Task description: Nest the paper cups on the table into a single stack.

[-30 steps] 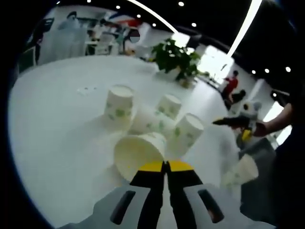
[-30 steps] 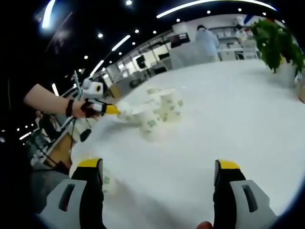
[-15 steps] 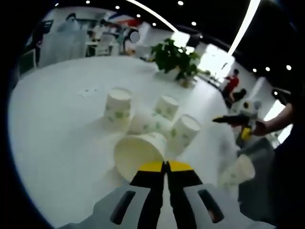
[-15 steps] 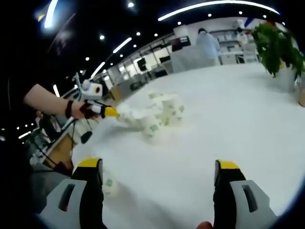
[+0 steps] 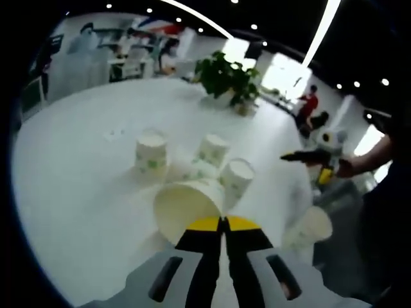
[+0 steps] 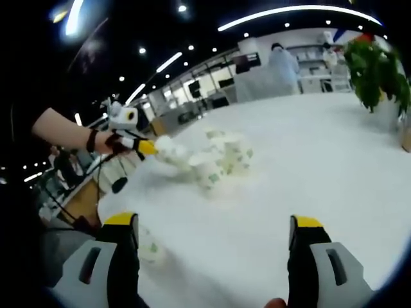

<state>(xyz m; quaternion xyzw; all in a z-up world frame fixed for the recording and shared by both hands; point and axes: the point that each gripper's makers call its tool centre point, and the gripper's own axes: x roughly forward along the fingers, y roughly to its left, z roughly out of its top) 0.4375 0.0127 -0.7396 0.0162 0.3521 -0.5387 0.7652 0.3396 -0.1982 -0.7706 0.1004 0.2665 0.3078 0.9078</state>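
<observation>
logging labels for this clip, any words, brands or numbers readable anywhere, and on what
None can be read.
Cups: green printed marks, a pattern, no letters that can be made out.
Cup held by the left gripper: plain inside showing, no text.
Small flat thing on the table, at: too small and blurred to read.
Back wall fittings: too blurred to read.

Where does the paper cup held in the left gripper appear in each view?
Left gripper view: the held cup sits low centre, mouth open toward the camera, clamped at its rim by the left gripper.
Right gripper view: it is at middle left, at that gripper's yellow tip.
Shared landmark: the potted plant.
</observation>
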